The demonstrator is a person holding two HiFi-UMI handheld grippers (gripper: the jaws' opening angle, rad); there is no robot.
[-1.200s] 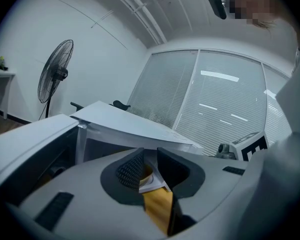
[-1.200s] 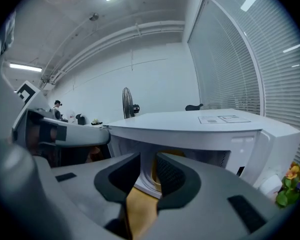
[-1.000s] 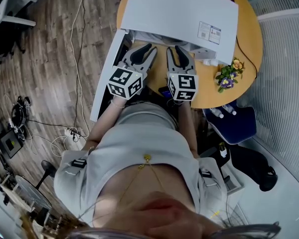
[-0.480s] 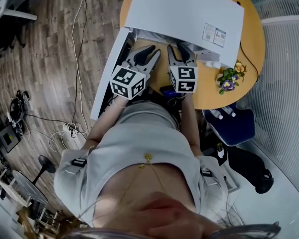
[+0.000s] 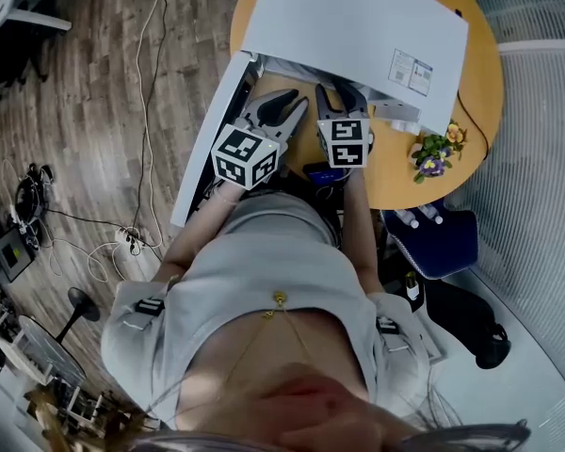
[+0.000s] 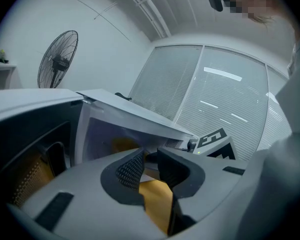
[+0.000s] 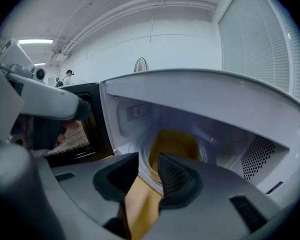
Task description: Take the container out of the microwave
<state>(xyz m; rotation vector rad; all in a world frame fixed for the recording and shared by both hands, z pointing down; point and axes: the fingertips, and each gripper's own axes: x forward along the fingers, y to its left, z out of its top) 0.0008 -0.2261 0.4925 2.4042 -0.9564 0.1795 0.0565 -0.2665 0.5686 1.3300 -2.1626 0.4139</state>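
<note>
A white microwave stands on a round wooden table with its door swung open to the left. In the right gripper view a clear round container with a yellowish tint sits in the cavity. My right gripper points into the mouth just short of it. Its jaws are opening; the container's near rim shows in the gap and neither pad presses on it. From above, this right gripper is at the cavity's edge. My left gripper hovers beside the door, open and holding nothing.
A small pot of flowers stands on the table right of the microwave. A blue chair is at the table's right. Cables and a power strip lie on the wooden floor to the left. A standing fan is behind.
My right gripper has moved forward and lower, up to the microwave's mouth. The left gripper has hardly shifted.
</note>
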